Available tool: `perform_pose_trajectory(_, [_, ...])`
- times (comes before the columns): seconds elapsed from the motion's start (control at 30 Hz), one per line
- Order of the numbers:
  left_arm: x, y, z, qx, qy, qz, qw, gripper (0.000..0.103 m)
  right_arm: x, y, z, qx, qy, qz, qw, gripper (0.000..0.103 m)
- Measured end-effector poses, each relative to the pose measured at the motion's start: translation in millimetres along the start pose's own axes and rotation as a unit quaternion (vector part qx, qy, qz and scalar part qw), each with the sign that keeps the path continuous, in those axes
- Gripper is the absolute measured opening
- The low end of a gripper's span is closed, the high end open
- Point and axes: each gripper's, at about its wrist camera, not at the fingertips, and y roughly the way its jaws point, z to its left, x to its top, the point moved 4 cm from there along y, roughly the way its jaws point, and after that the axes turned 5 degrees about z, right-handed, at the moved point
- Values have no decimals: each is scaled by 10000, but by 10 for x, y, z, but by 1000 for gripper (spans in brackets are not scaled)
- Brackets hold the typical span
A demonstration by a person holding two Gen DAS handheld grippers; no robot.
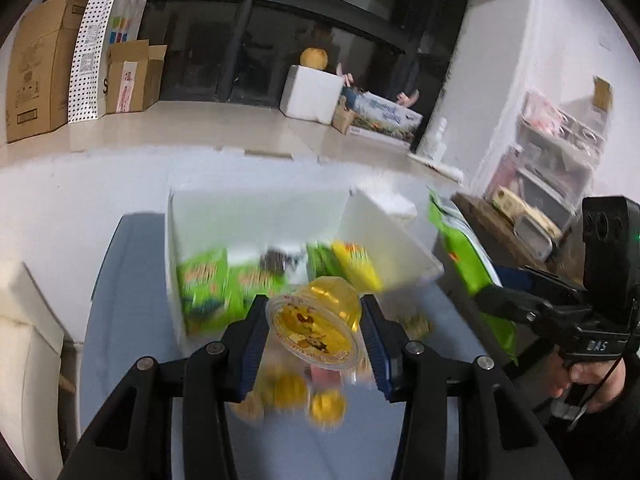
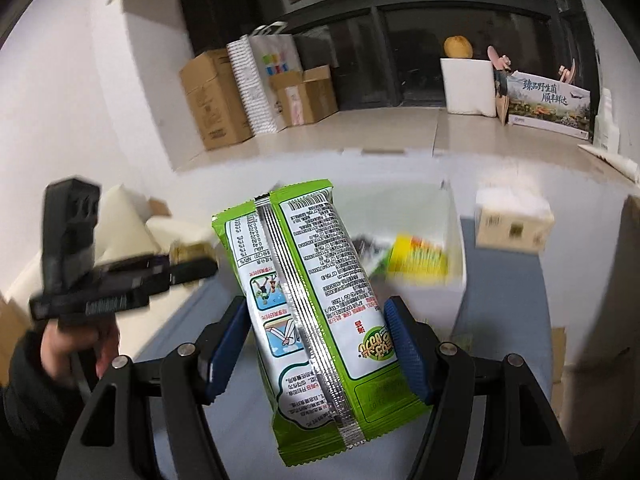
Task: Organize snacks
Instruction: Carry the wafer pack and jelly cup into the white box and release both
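Left wrist view: left gripper [image 1: 316, 340] is clamped on a yellow jelly cup [image 1: 316, 328], blue pads [image 1: 253, 346] pressing its sides, foil lid tilted toward the camera. Cup is held above the grey table [image 1: 120, 300], just short of the white bin [image 1: 256, 216]. Bin already holds green and yellow snack packs [image 1: 208, 280], blurred, so this looks like a carry toward the drop-in. More small yellow snacks [image 1: 326, 404] lie on the table below the fingers, too blurred to identify.

Right wrist view: right gripper [image 2: 316, 348] is closed across the width of a green snack bag [image 2: 308, 300], back seam and barcode facing the camera, bag standing up out of the jaws. Gripping mid-bag likely keeps it from flopping. The bin [image 2: 456, 248] sits beyond it, to the right. The left gripper [image 2: 120, 276] with its cup appears at left, well apart, probably so both loads can go in without colliding.
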Motion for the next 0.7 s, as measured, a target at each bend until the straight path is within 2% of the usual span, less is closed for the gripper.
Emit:
perform_pose_trajectory(0.1, [337,305,127,233,-48,121,9996,50,394,282,-127,-85,238,83,9996,73])
perform_pose_trajectory(0.17, [452,500,210,336,-80,258,9991,50,572,537,-188,-184,286,272,9991,73])
perform_pose_trajectory(0.3, [499,822,381,623,-281,555,9961,52,659,883,-351,-575,422,467,9964,77])
perform_pose_trajectory(0.37, [432,870,425,815,-301,673,9939,82,617,984,-439,-637,599,649,9941,83])
perform_pose_trajectory(0.4, [377,837,439,877,-293,653,9936,103,571,1017,-480,-640,713,742,9926,87])
perform_pose_trajectory(0.47, [324,783,458,944,-269,552,9936,103,511,1005,-552,-631,880,726,9915,101])
perform_pose_trajectory(0.5, [303,777,469,925,-301,585,9935,103,474,978,-599,-677,958,675,9908,103])
perform_pose_trajectory(0.7, [293,661,449,895,-245,507,9944,103,444,789,-701,-571,1140,438,9909,103])
